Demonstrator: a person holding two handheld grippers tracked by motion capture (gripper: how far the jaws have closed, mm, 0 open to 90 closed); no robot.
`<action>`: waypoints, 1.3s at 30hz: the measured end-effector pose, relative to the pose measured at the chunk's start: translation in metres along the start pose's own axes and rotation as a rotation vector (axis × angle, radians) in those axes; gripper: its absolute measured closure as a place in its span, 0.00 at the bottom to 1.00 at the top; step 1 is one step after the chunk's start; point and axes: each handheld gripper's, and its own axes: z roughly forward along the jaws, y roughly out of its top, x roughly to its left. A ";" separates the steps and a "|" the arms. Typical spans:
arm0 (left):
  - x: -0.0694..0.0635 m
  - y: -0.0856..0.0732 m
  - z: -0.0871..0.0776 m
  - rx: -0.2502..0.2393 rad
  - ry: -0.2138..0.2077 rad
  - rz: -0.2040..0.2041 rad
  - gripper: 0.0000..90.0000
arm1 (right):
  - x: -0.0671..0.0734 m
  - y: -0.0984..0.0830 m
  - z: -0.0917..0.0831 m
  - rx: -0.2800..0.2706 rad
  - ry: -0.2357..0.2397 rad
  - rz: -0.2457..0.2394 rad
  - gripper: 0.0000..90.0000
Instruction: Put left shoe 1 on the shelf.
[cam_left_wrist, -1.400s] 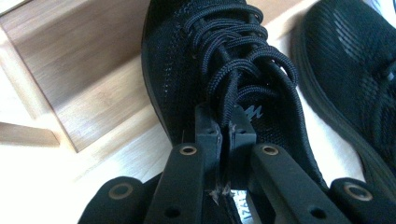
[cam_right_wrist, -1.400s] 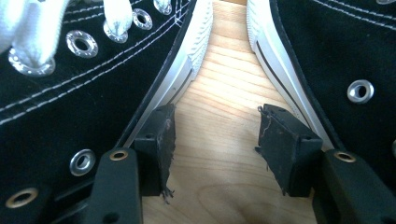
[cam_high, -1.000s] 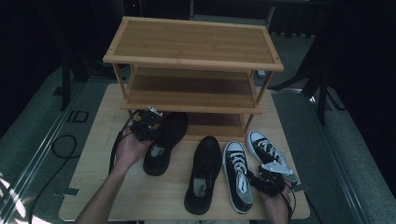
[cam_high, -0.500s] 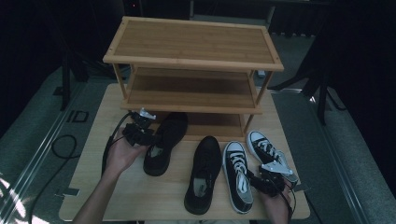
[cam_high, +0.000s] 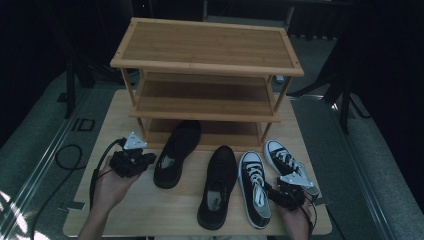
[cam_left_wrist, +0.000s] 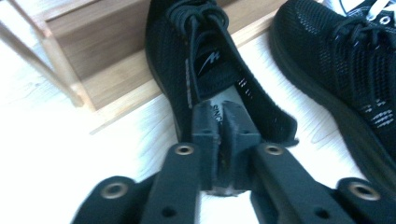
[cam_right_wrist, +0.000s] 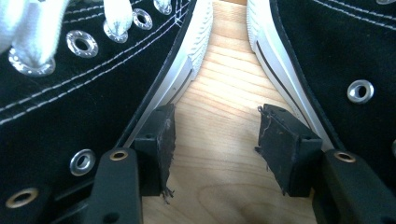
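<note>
Left gripper (cam_high: 150, 161) at heel of left black shoe (cam_high: 176, 152).
Jaws have just closed, pads together, clamping nothing; the shoe lies straight ahead, long axis running toe-first under the rack (cam_high: 205, 112). Right gripper (cam_right_wrist: 215, 135) gapes over bare table (cam_right_wrist: 219, 154) between two sneakers, well apart.

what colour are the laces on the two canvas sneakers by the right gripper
White laces on black canvas sneakers, clearest in the high view.

left gripper (cam_left_wrist: 223, 122) fingers together, right gripper (cam_right_wrist: 215, 140) fingers apart
</note>
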 end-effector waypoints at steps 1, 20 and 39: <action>-0.001 -0.003 0.000 -0.005 0.008 0.004 1.00 | 0.000 0.000 0.000 0.000 0.000 0.000 0.51; -0.017 -0.052 0.023 0.096 -0.023 -0.020 1.00 | 0.000 0.000 0.000 0.001 -0.001 0.001 0.51; -0.041 -0.068 0.059 0.191 -0.011 0.000 1.00 | 0.000 0.000 0.000 0.001 -0.001 0.001 0.51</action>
